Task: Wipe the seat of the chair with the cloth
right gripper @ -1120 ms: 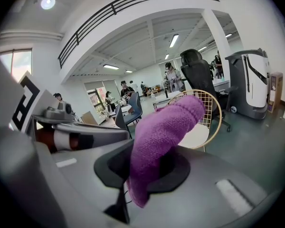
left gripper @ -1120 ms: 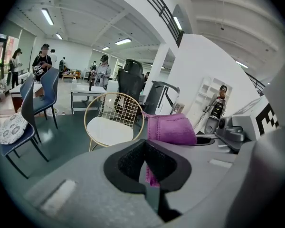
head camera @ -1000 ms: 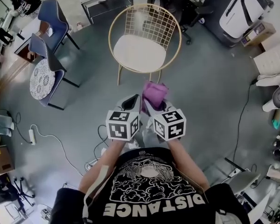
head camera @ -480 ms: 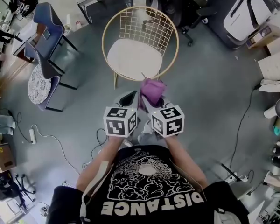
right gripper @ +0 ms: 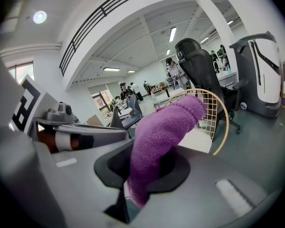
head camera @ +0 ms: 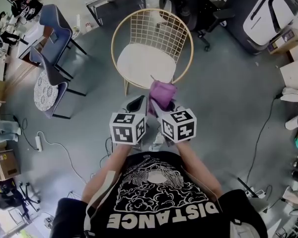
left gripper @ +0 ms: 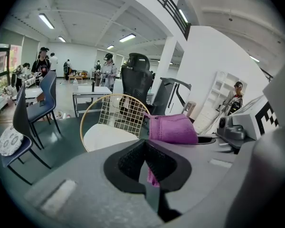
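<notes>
Right gripper (head camera: 160, 111) clamps the purple cloth (head camera: 162, 94); left gripper (head camera: 136, 104) pinched shut, empty. Barely moved since a second ago; white chair seat (head camera: 145, 65) waits just beyond, unwiped.

One wire chair (head camera: 151, 58), one purple cloth (head camera: 162, 93), two blue chairs (head camera: 53, 23) (head camera: 47, 83), one office chair (head camera: 186, 1) — two tongs: left tongs (head camera: 137, 103), right tongs (head camera: 160, 111).

Blue chairs (head camera: 57, 24) at left, black office chair (head camera: 188, 1) at top, cardboard box (head camera: 1, 165), power strip (head camera: 38, 143)
</notes>
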`<state>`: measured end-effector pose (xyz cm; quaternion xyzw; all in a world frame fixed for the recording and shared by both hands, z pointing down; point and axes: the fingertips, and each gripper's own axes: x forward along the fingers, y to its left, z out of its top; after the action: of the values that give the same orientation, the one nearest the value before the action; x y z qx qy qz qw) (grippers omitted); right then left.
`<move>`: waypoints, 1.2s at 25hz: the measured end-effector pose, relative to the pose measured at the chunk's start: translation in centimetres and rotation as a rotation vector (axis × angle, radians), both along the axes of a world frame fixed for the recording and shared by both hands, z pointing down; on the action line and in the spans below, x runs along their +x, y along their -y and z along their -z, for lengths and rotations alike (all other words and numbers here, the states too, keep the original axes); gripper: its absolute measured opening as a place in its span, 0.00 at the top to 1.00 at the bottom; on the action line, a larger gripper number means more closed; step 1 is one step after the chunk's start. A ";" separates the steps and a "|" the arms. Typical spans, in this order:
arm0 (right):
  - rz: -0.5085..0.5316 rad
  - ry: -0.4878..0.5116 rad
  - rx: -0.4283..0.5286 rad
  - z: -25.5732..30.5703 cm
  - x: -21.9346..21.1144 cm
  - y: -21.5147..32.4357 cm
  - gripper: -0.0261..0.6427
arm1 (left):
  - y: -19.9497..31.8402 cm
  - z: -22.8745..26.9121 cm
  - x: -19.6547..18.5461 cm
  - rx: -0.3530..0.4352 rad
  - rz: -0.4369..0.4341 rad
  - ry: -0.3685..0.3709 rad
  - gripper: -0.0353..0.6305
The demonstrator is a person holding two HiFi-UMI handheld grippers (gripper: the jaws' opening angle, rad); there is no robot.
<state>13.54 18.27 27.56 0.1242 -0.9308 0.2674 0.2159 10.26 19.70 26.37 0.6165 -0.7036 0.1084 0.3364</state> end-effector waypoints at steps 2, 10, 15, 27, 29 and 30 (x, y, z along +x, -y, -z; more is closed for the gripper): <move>0.000 -0.001 -0.002 -0.1 -0.4 0.2 0.86 | 0.2 -0.1 -0.4 -0.002 -0.003 0.001 0.95; -0.035 -0.034 0.005 -1.2 -3.5 1.8 0.86 | 2.2 -1.3 -3.9 -0.004 -0.046 -0.017 0.95; -0.083 -0.070 -0.004 -2.4 -6.2 3.3 0.86 | 4.4 -2.2 -7.1 -0.002 -0.101 -0.046 0.95; -0.170 -0.147 -0.031 -2.9 -18.0 6.0 0.86 | 7.3 -3.5 -20.0 -0.031 -0.197 -0.133 0.95; -0.182 -0.167 -0.039 -3.2 -20.2 6.1 0.86 | 7.5 -3.8 -22.2 -0.034 -0.212 -0.155 0.95; -0.188 -0.175 -0.044 -3.4 -21.2 6.1 0.86 | 7.7 -4.1 -23.1 -0.035 -0.220 -0.163 0.95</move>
<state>-7.61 12.16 31.01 0.2290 -0.8866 0.2949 0.2730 -12.83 12.04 30.45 0.6907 -0.6001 0.1064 0.3891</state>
